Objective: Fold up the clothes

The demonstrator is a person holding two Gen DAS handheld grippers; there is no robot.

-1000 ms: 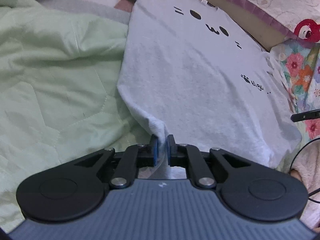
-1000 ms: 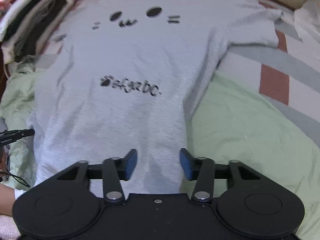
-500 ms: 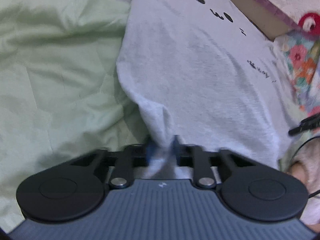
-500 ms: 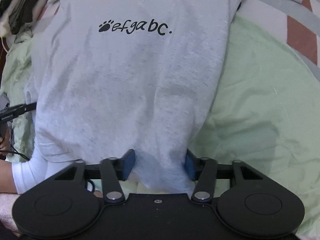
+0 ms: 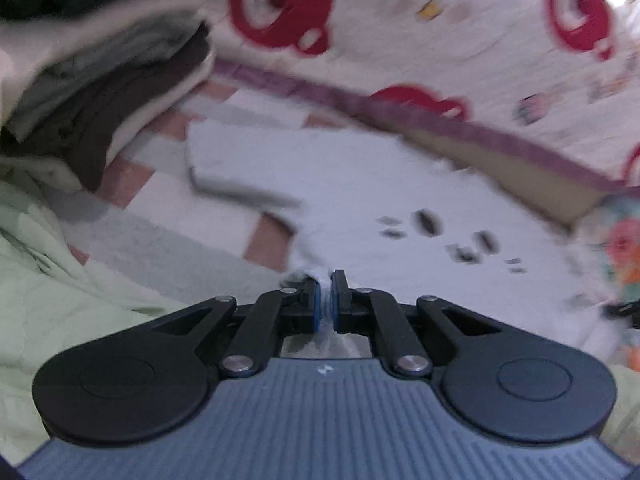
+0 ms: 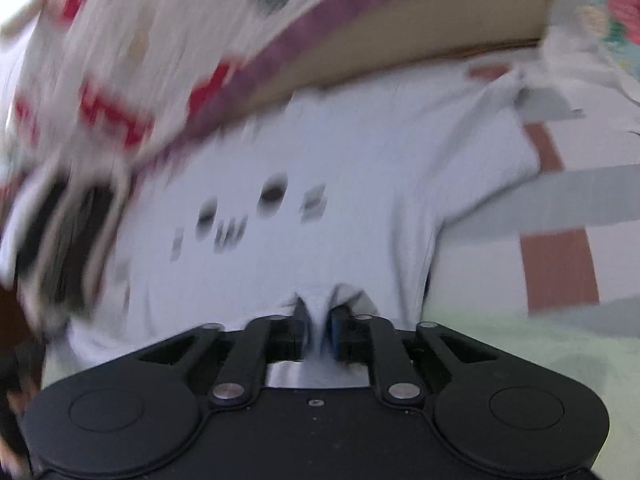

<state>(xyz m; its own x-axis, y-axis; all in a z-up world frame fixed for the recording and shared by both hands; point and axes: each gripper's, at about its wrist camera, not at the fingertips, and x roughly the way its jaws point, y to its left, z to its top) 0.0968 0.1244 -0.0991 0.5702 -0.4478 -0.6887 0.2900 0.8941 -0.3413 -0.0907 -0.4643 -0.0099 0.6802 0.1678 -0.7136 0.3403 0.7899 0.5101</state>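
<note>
While both clamped on it, soft grey T-shirt (image 5: 400, 200) fabric between left hand-held gripper (image 5: 325, 298) and right hand-held gripper (image 6: 318, 328).

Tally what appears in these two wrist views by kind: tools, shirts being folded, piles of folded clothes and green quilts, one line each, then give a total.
Tools: 2 (left tool, right tool)
Grey T-shirt: 1
Pile of folded clothes: 1
Green quilt: 1
Total: 5
</note>
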